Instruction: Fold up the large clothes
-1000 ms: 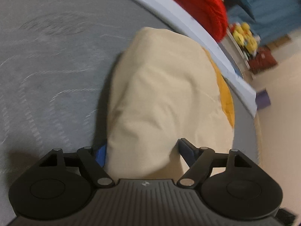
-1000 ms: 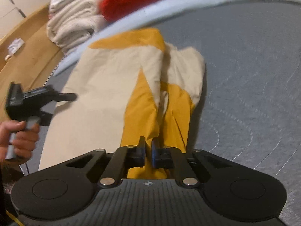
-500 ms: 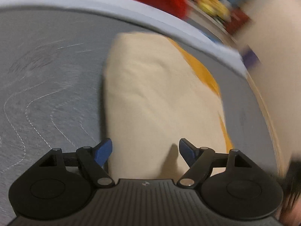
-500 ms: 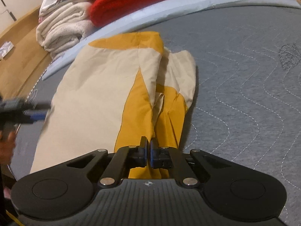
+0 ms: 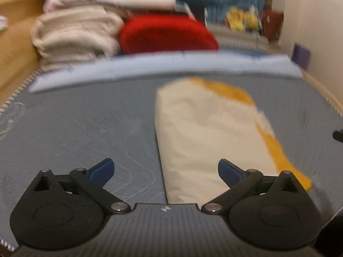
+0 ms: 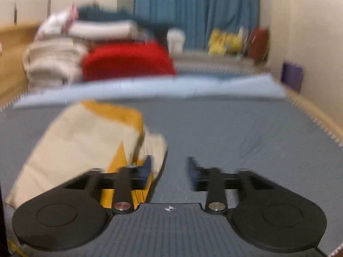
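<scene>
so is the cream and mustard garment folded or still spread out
Folded: the cream and mustard cloth garment lies as a narrow doubled strip on the grey quilted mattress, with mustard panels tucked along one edge. Neither tool holds it.

Cream-and-yellow garment (image 5: 205, 128), apparently folded, flat.

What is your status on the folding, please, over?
Left gripper and right gripper opening, nothing between the jaws. Cream-and-yellow garment lies folded lengthwise on the grey mattress. Nothing in the way.

Blue curtain (image 6: 196, 10) between cream walls (image 6: 304, 25)
</scene>
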The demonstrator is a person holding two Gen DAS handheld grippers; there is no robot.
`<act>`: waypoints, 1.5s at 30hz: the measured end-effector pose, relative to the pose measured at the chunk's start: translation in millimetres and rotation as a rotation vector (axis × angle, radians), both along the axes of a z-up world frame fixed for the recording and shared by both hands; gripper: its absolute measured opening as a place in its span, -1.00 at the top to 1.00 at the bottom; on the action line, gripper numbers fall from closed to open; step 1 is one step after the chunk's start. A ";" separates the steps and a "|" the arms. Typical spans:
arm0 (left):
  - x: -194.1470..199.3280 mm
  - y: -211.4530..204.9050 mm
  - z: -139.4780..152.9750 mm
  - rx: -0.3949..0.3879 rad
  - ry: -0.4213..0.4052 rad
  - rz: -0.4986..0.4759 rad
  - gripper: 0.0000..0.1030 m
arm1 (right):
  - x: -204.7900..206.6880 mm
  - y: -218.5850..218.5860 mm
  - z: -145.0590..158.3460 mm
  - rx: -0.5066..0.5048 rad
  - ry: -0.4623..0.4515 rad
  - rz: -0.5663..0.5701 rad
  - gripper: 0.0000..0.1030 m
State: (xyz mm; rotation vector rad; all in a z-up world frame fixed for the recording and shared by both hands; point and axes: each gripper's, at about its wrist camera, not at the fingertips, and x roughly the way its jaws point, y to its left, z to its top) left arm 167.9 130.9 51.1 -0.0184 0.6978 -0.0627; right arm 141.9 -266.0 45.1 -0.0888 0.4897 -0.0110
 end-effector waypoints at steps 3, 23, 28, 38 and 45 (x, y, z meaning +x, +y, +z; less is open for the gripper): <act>-49.5 -11.5 19.3 -0.003 -0.086 0.031 -1.00 | -52.7 6.5 19.8 0.013 -0.071 0.012 -0.12; -196.4 -112.7 -15.1 0.050 -0.141 0.066 -1.00 | -169.5 55.5 2.8 0.043 0.001 0.045 -0.48; -179.2 -110.2 -24.8 0.013 -0.083 0.095 -1.00 | -162.8 66.5 -9.0 0.037 0.043 0.061 -0.49; -171.3 -106.8 -29.2 -0.006 -0.047 0.106 -1.00 | -147.9 83.9 -22.4 0.025 0.080 0.088 -0.49; -171.0 -110.8 -30.2 -0.001 -0.049 0.092 -1.00 | -146.1 89.1 -23.0 0.037 0.079 0.096 -0.49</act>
